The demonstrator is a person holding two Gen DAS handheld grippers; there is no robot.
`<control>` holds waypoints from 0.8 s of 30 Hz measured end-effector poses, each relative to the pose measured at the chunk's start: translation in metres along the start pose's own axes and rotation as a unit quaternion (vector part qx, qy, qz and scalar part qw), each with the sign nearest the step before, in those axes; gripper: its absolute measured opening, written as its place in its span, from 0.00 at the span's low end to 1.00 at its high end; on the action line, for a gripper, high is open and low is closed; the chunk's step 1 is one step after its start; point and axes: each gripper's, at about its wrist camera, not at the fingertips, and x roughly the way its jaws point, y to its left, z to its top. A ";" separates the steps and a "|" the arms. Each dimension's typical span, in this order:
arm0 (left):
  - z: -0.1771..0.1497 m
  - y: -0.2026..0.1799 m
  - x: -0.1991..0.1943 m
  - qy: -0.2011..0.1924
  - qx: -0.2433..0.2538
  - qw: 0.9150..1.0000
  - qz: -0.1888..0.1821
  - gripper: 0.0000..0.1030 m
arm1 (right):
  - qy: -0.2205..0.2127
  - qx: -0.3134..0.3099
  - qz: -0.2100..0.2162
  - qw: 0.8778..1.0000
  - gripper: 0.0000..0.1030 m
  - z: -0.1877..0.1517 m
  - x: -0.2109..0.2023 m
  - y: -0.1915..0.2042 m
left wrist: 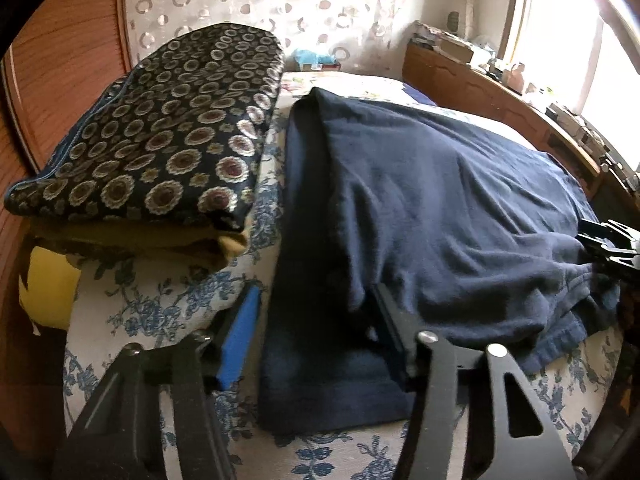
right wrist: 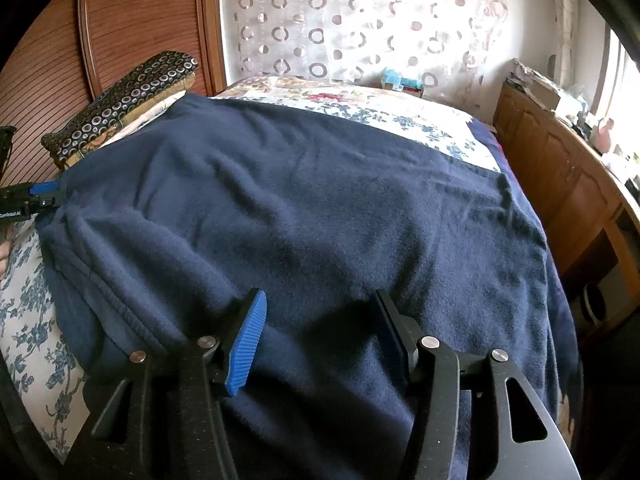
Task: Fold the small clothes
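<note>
Navy fleece garment [right wrist: 304,208] takes up most of the floral bedspread [left wrist: 160,300], spread flat with its ribbed hem toward me and one side already doubled under on my left. Patterned cushion [left wrist: 160,128] sits just beside that left edge, so I want to keep the fold from riding up against it.

For this step I'm setting up a two-corner pinch along the near edge. My right gripper [right wrist: 320,340] sits over the cloth with fleece between the jaws, about half open and not pressing that I can see. My left gripper [left wrist: 312,340] straddles the folded left strip, also half open; honestly can't tell if the far pad is touching.

Tip, I reckon: bite the full thickness at both spots, lift evenly, and carry the near edge away from me so the fold line stays straight.
</note>
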 end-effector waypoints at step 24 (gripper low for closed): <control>0.050 -0.048 -0.044 -0.076 0.033 0.993 -0.089 0.09 | -0.001 0.001 -0.001 1.000 0.55 -0.001 0.000 -0.001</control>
